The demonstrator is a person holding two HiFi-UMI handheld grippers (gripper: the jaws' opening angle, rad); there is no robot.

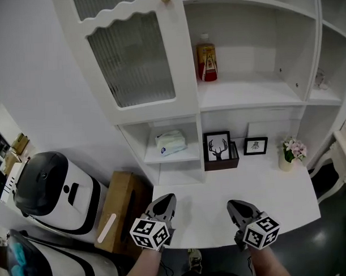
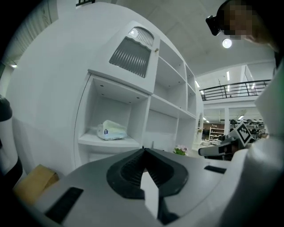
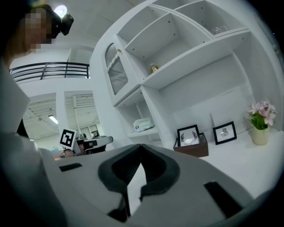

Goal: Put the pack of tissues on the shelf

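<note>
The pack of tissues [image 1: 171, 142], pale with a blue label, lies on the small lower-left shelf [image 1: 185, 156] of the white cabinet. The left gripper view shows the pack [image 2: 111, 130] ahead and to the left, and in the right gripper view the pack [image 3: 143, 125] is far off. My left gripper [image 1: 165, 199] and right gripper [image 1: 235, 205] hover side by side over the front edge of the white desk [image 1: 277, 187], well short of the shelf. Both are shut with nothing between the jaws. The same shut jaws show on the left gripper [image 2: 143, 150] and the right gripper [image 3: 141, 145].
A ribbed-glass cabinet door [image 1: 133, 57] hangs open above the tissue shelf. A red bottle [image 1: 206, 62] stands on the upper shelf. Two framed pictures [image 1: 218, 146] [image 1: 255, 146] and a flower pot [image 1: 291, 153] sit at the desk's back. A cardboard box [image 1: 121, 207] and white machine [image 1: 56, 192] stand left.
</note>
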